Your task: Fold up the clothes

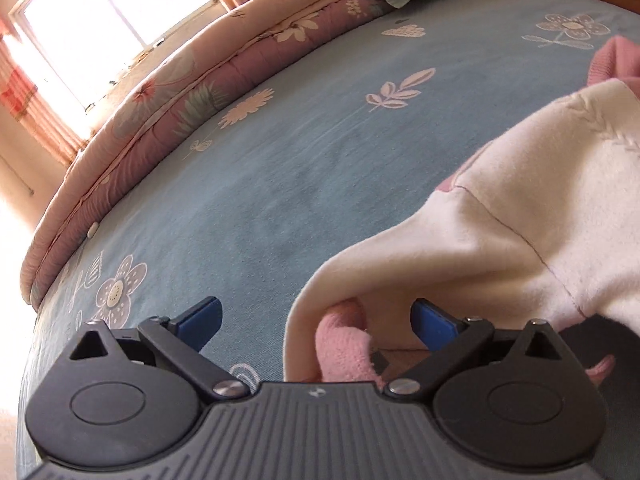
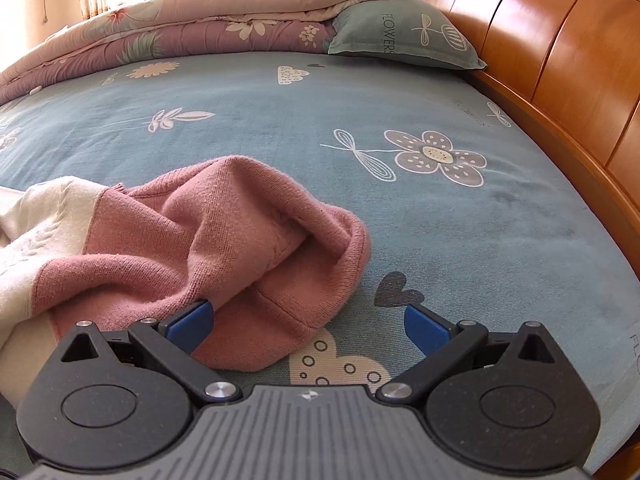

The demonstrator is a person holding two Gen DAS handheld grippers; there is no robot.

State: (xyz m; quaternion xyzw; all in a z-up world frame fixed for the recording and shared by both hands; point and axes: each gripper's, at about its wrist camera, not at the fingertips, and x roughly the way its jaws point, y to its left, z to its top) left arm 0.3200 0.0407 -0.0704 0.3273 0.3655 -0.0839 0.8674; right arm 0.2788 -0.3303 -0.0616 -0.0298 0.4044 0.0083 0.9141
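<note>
Two grippers hover low over a blue bedsheet point(image 2: 260, 120) printed with flowers and hearts, and both have their jaws spread wide with nothing between the blue pads.

Seen from the left wrist, the left gripper point(image 1: 316, 320) fills the bottom of the frame. A cream and pink sweater point(image 1: 500, 232) spills in from the right side. Its cream sleeve reaches down to the lower centre, where the pink cuff point(image 1: 344, 344) lies in the gap between the open fingers, nearer the right one. Whether either pad touches the fabric cannot be told. A folded floral quilt point(image 1: 192, 92) runs along the far edge of the bed in the upper left, under a bright window point(image 1: 108, 20).

Seen from the right wrist, the right gripper point(image 2: 308, 324) sits at the bottom of the frame. The sweater point(image 2: 192, 240) lies at the left and centre, its pink part bunched in a rumpled heap and the cream part at the far left edge. The left blue pad point(image 2: 192, 320) is just against the pink hem, while the right pad stands over bare sheet. A green pillow point(image 2: 404, 32) marked FLOWERS rests in the upper centre against the wooden headboard point(image 2: 540, 48), which runs down the right side. The quilt point(image 2: 180, 28) lies along the top left.
</note>
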